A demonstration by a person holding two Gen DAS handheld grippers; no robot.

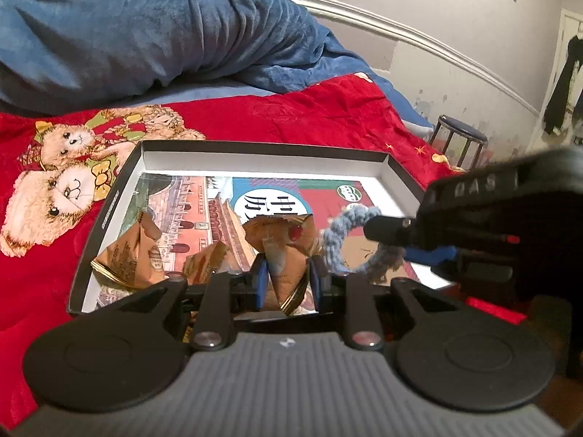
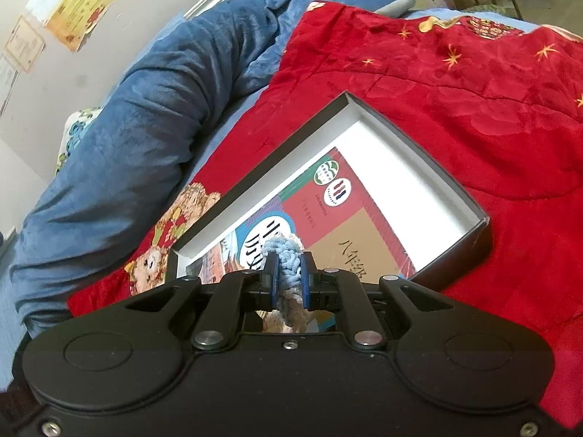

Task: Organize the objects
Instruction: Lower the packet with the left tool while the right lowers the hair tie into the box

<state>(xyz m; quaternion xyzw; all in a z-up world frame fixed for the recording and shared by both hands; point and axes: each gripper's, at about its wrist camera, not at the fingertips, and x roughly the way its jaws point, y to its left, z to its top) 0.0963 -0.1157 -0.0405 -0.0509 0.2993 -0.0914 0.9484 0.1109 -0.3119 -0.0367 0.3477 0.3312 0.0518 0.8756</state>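
Note:
A shallow black box (image 1: 255, 147) with a white inside lies on the red blanket, with a textbook (image 1: 204, 200) flat in it. It also shows in the right wrist view (image 2: 452, 182), with the textbook (image 2: 328, 211). My left gripper (image 1: 288, 280) is shut on a tan snack packet (image 1: 284, 255) over the box's near edge. Two more tan packets (image 1: 131, 251) lie in the box to its left. My right gripper (image 2: 288, 280) is shut on a blue-grey braided rope ring (image 2: 286, 255) over the box. In the left wrist view the ring (image 1: 349, 240) hangs from the right gripper (image 1: 386, 233).
A red blanket with a teddy bear print (image 1: 62, 182) covers the bed. A rolled blue blanket (image 1: 145, 32) lies behind the box, also in the right wrist view (image 2: 127, 116). A dark stool (image 1: 459, 138) stands by the wall at the right.

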